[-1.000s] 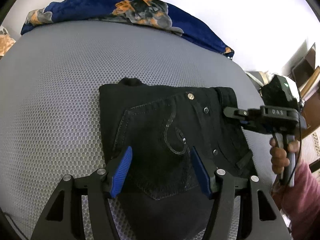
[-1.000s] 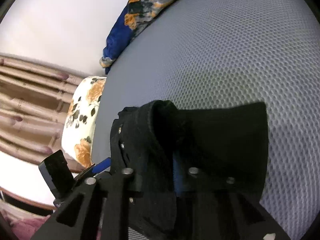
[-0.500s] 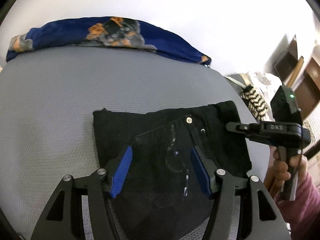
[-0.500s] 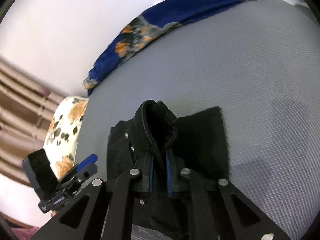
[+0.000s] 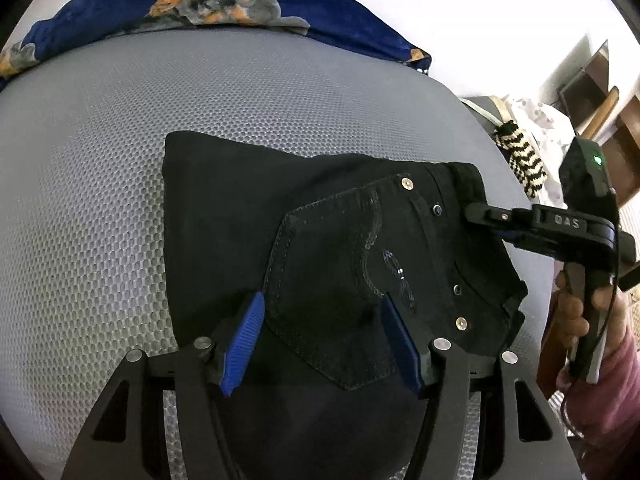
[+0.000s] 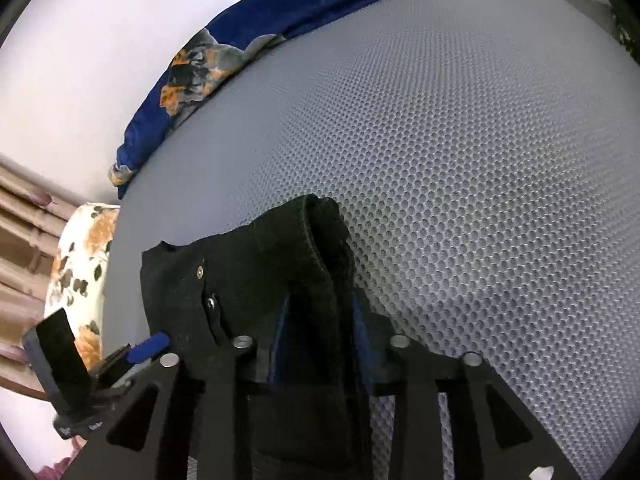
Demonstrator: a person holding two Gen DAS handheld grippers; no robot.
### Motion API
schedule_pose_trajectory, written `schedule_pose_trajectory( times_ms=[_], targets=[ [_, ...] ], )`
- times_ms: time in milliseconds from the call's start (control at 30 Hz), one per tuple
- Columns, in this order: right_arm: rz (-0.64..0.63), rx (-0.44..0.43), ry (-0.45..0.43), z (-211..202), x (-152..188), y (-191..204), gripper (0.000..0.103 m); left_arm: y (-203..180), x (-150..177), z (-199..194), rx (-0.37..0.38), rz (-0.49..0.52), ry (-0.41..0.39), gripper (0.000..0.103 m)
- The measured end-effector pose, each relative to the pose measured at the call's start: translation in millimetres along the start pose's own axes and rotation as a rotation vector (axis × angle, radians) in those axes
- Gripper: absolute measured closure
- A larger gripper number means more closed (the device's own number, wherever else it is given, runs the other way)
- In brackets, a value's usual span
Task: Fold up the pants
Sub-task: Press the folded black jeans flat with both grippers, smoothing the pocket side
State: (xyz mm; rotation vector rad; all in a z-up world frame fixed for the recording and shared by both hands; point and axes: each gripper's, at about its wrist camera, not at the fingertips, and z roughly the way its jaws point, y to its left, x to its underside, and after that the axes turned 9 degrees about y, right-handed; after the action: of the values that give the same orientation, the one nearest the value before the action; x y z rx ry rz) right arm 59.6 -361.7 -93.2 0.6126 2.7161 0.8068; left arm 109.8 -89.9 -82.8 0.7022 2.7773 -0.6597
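Observation:
Black pants [image 5: 320, 240] lie folded into a block on the grey mesh mattress [image 5: 100, 160], back pocket up. My left gripper [image 5: 322, 344] is open over the near edge of that pocket, its blue pads [image 5: 244, 344] apart with nothing pinched. My right gripper [image 5: 480, 216] reaches in from the right at the waistband corner. In the right wrist view a ridge of the pants' waistband [image 6: 320, 264] stands between the right gripper's pads [image 6: 280, 340]. Its jaws are opening and the pads no longer squeeze the fabric. One left gripper finger [image 6: 148, 348] shows at lower left.
A blue floral blanket [image 5: 224, 4] lines the mattress's far edge. A floral pillow [image 6: 76, 280] lies off the left side. A striped cloth [image 5: 520, 160] and wooden furniture [image 5: 600, 92] are at right, where a person's hand [image 5: 580, 308] holds the right gripper.
The right gripper's pads, earlier pinched tight on the waistband fold, now stand wider apart around it. The left gripper has shifted over the pants at the same width.

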Motion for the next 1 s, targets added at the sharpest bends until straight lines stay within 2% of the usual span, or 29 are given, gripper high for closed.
schedule_pose_trajectory(
  times_ms=[200,333,467,567,600,633,1000],
  targets=[
    [0.004,-0.006,0.007,-18.4,20.6,-2.1,0.073,-1.9,12.4,-8.7,0.028,0.035,0.049,0.042],
    [0.018,-0.013,0.029,-23.9,40.6,-5.9,0.072,-8.9,29.0,-12.0,-0.001,0.082,0.062,0.042],
    [0.011,-0.013,0.045,-23.6,60.0,-5.6,0.073,-10.4,41.7,-14.9,-0.001,0.083,0.057,0.042],
    [-0.003,0.028,0.018,-25.8,66.0,-1.5,0.08,-12.0,47.2,-15.2,-0.022,0.082,0.054,0.042],
    [-0.012,0.052,0.01,-27.5,67.0,0.5,0.088,-14.0,47.8,-15.0,-0.03,0.085,0.053,0.042],
    [-0.015,0.059,0.006,-29.2,68.1,1.7,0.089,-16.4,48.1,-14.4,-0.039,0.085,0.053,0.042],
    [-0.026,0.106,-0.044,-49.9,84.4,14.5,0.093,-32.4,70.0,-14.2,-0.096,0.119,0.062,0.042]
  ],
)
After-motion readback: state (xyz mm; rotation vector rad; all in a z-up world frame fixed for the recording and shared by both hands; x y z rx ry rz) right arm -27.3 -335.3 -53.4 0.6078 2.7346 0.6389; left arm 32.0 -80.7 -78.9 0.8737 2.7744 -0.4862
